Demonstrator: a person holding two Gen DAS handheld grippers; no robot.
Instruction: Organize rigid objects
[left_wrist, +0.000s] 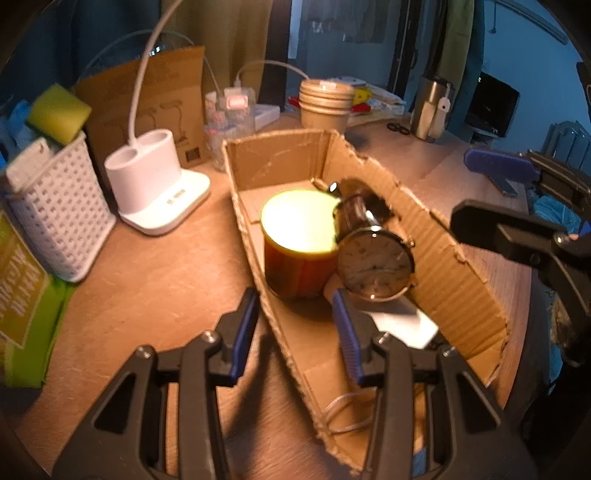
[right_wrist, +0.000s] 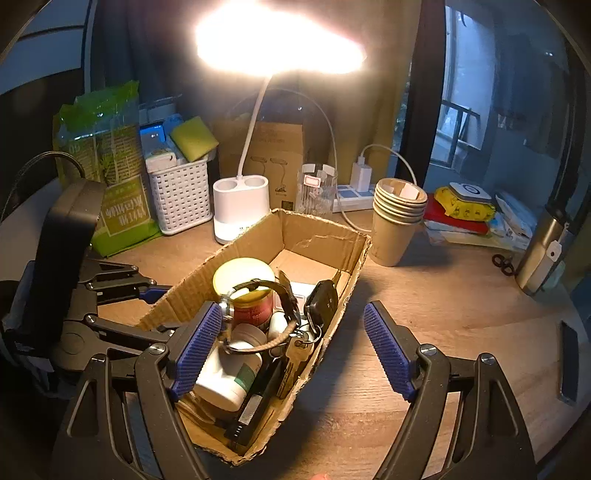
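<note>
The left gripper (left_wrist: 293, 332) fingers gape, holding nothing, astride the cardboard box (left_wrist: 454, 266) wall; the wristwatch (left_wrist: 375, 264) lies just ahead inside. The right gripper (right_wrist: 293, 349) fingers spread wide, empty.

Both the left gripper (left_wrist: 295, 332) and right gripper (right_wrist: 291, 350) are black plastic clamps with triangular cut-outs, silver screws and ribbed blue pads (right_wrist: 195, 350).

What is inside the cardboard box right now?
The cardboard box holds a yellow-lidded jar, a wristwatch leaning on it, a white bottle, a car key with metal keys, and a dark flat item. Anything underneath these is covered.
</note>
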